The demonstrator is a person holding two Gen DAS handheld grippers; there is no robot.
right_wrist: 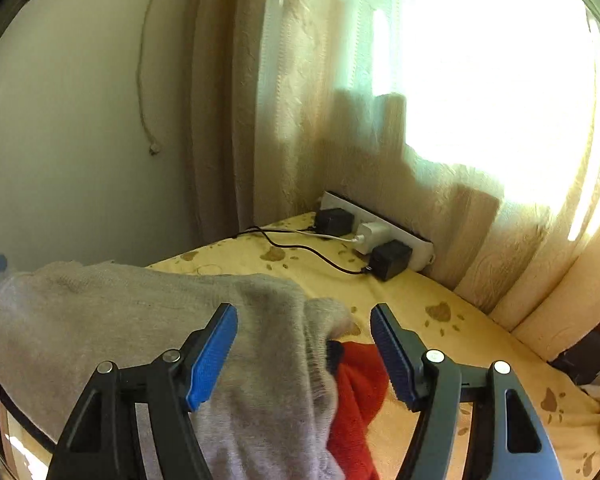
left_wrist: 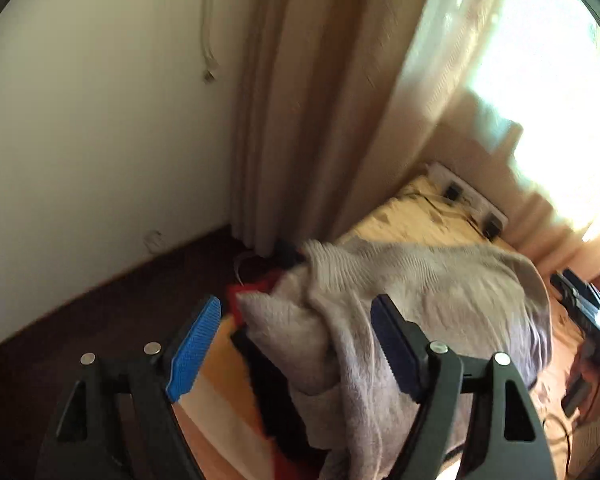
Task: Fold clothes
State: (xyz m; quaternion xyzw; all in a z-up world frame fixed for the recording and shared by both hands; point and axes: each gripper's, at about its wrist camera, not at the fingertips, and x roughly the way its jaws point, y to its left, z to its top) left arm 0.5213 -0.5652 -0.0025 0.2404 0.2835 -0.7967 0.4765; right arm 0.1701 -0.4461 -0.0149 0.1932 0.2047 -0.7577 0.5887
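A grey knitted garment (left_wrist: 420, 292) lies bunched on the yellow-covered table. In the left wrist view my left gripper (left_wrist: 296, 328) is open, its blue pads either side of a fold of the grey cloth, with a striped red, black and orange garment (left_wrist: 220, 392) under it. In the right wrist view my right gripper (right_wrist: 304, 340) is open over the grey garment (right_wrist: 140, 320) and a red cloth (right_wrist: 356, 396) that sticks out from beneath its edge. Neither gripper holds anything.
A white power strip (right_wrist: 380, 228) with black and white chargers and cables sits at the table's far edge against beige curtains (right_wrist: 300, 120). A white wall (left_wrist: 100, 120) stands to the left. Dark devices (left_wrist: 580, 300) lie at the right.
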